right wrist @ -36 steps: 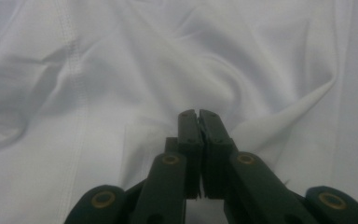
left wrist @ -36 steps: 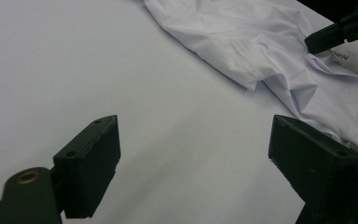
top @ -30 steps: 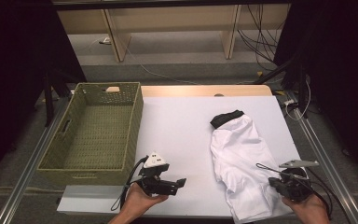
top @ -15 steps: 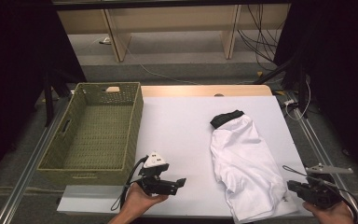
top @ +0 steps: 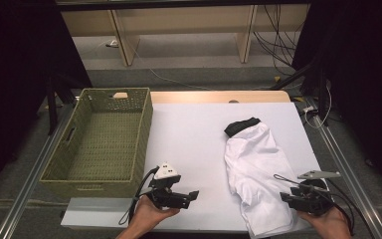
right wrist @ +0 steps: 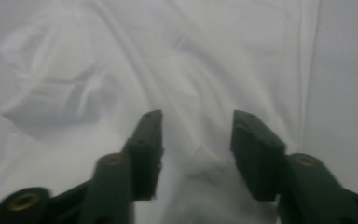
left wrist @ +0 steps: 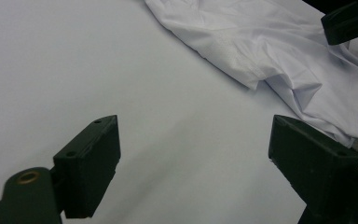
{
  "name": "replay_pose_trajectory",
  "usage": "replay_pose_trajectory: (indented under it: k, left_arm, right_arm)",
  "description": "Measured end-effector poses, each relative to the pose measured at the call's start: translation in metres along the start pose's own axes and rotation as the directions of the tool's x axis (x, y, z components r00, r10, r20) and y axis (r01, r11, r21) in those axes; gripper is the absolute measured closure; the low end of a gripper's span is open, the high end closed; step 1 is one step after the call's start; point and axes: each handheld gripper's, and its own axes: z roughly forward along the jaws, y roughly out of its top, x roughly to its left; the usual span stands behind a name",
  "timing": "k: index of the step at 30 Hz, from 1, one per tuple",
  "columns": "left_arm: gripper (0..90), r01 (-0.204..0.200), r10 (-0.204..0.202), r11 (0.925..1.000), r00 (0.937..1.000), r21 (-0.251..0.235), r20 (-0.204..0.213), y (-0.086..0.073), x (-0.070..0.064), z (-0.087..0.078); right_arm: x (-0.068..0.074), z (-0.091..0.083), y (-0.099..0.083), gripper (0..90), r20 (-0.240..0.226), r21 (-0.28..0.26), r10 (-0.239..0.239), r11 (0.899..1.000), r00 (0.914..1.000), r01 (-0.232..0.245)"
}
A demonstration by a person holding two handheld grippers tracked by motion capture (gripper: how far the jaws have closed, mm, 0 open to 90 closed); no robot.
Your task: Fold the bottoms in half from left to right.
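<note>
A white shirt (top: 256,164) with a black collar (top: 240,127) lies crumpled on the right half of the white table (top: 189,129). My right gripper (top: 285,198) sits low over the shirt's lower right part, pointing left. In the right gripper view it (right wrist: 196,120) stands open, and a raised fold of the shirt (right wrist: 205,163) lies between its jaws. My left gripper (top: 190,197) hovers near the front edge left of the shirt, pointing right. Its jaws (left wrist: 193,154) are wide open over bare table, with the shirt (left wrist: 279,56) farther off.
A green woven basket (top: 144,134) stands at the table's left side with nothing inside. A grey strip (top: 94,216) lies along the front edge below it. The right gripper's jaw tip (left wrist: 349,21) shows beyond the shirt in the left gripper view.
The right gripper drew out to the right, off the shirt, then came back left over the shirt's lower part. The left gripper has stayed put and open.
</note>
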Motion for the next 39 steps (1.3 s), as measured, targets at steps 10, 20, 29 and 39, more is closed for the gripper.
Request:
replay_pose_trajectory:
  k: [10,20,29,39]
  left_arm:
    - [16.6,-0.001,0.001,1.0,1.0,0.001,-0.004,0.0,0.001,-0.001]
    - [16.6,0.0,0.0,1.0,1.0,0.002,-0.005,0.001,0.001,0.0]
    - [16.6,0.0,0.0,1.0,1.0,-0.001,-0.004,0.001,0.001,0.0]
    - [16.7,0.005,-0.005,1.0,1.0,-0.003,-0.005,0.001,0.001,-0.001]
  right_arm:
    - [-0.027,-0.037,-0.019,86.4,0.036,-0.055,0.036,0.998,0.9987,-0.034]
    - [-0.046,-0.058,-0.026,66.2,-0.008,-0.12,0.082,0.989,0.9966,-0.082]
    - [-0.04,-0.031,-0.024,67.0,0.005,0.004,0.093,0.996,0.9957,-0.093]
    - [-0.049,-0.029,-0.035,90.0,-0.009,0.096,0.094,0.991,0.9955,-0.093]
